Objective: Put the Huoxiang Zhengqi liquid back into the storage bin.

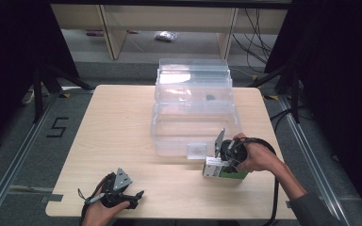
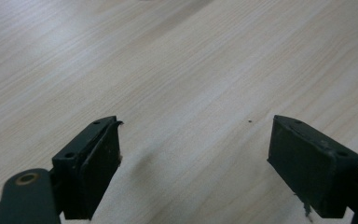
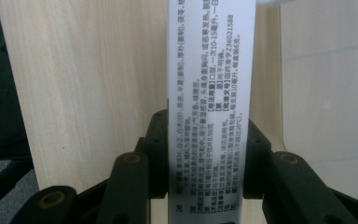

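My left gripper [image 1: 131,194] rests at six o'clock, jaws wide apart on bare table [image 1: 118,127]. My right gripper [image 1: 222,157] clamps the box [image 1: 224,170] at four o'clock, beside the clear bin [image 1: 193,110], which holds one small dark item [image 1: 210,98].

free: table [image 1: 122,122] left half | blocked: clear bin [image 1: 193,108] centre-back, box [image 1: 224,169] at its front
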Available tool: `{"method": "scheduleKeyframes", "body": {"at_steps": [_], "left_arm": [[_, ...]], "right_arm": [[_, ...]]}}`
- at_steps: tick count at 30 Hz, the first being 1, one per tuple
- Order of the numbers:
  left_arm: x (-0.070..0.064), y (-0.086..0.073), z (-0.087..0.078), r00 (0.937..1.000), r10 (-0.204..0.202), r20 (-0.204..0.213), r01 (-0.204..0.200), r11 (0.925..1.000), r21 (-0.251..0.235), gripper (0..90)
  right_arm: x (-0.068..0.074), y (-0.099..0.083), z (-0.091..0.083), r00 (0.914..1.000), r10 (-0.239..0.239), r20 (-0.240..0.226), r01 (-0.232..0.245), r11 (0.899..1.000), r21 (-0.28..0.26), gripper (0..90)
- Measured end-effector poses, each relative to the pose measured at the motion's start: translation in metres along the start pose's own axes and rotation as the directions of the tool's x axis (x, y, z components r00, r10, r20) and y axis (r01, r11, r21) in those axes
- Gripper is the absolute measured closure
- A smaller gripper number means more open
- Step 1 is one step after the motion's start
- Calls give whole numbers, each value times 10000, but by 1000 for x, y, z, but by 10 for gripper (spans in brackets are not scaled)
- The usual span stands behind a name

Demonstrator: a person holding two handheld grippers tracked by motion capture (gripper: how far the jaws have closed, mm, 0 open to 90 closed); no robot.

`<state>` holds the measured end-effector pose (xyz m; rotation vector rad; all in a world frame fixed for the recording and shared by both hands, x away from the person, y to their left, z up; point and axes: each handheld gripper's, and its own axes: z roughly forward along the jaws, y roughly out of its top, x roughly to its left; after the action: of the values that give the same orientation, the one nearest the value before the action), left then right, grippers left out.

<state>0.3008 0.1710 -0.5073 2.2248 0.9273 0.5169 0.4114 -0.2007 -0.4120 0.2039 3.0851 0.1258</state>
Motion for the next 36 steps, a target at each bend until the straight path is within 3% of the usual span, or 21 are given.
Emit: {"method": "scheduleKeyframes", "body": {"at_steps": [4,5,7,8,9,10,14,15,17,18,19,20,23,26,29,30,31,34,36], "left_arm": [[0,0,0,10000,-2,-21,2,10000,-4,162],[0,0,0,9999,96,-66,-96,9999,-63,162],[1,0,1,9999,124,-47,-124,9999,-90,162],[0,0,0,10000,9,-10,-9,10000,-2,162],[1,0,1,10000,59,-76,-59,10000,-50,162],[2,1,0,9998,157,-100,-157,9999,30,162],[1,0,1,10000,25,-6,-25,10000,-74,162],[1,0,2,10000,-73,-20,72,10000,-35,162],[1,0,2,10000,-61,-61,61,10000,-71,162],[1,0,1,10000,-88,-27,88,10000,-46,162],[0,0,1,9999,-133,-47,133,9999,-89,161],[1,0,1,10000,-12,-99,10,9999,-135,160],[1,0,1,10000,-86,-39,86,9999,-107,158],[1,0,1,10000,-20,-85,19,9999,-131,158],[0,0,0,9999,-95,-46,94,9999,-101,158],[1,0,-1,10000,-49,-57,49,10000,-32,158],[1,0,-1,10000,-59,-77,58,10000,-35,158],[0,0,-1,10000,-67,-73,67,10000,-36,158],[1,0,-1,9999,-28,-96,28,10000,-26,158]], "right_arm": [[3,2,-11,9996,-2,-299,0,10000,-80,640],[2,2,-13,9988,-456,-181,455,9989,-91,640],[4,3,-16,9992,-197,-345,194,9998,-81,640],[4,3,-20,9992,-319,-233,319,9995,12,640],[3,4,-24,9982,-469,-368,457,9984,-334,640],[3,4,-24,9982,-469,-368,457,9984,-334,640],[5,6,-40,9990,-397,-202,391,9988,-288,640],[3,7,-47,9963,-856,-38,853,9952,-482,640],[4,10,-56,9955,-946,-56,942,9943,-506,640],[4,10,-56,9955,-946,-56,942,9943,-506,640],[6,10,-60,9983,-568,-136,560,9970,-540,640],[5,11,-68,9973,-730,-35,727,9959,-540,640],[3,14,-74,9961,-886,-12,884,9943,-604,640],[-4,19,-84,9907,-1338,235,1352,9879,-760,640],[-3,21,-89,9937,-1105,185,1117,9900,-864,640],[-6,23,-91,9903,-1382,178,1392,9866,-852,640],[-5,25,-94,9931,-1158,189,1170,9897,-820,640],[-9,31,-99,9876,-1559,184,1569,9827,-980,640],[-8,33,-102,9907,-1341,233,1357,9861,-960,640]]}}
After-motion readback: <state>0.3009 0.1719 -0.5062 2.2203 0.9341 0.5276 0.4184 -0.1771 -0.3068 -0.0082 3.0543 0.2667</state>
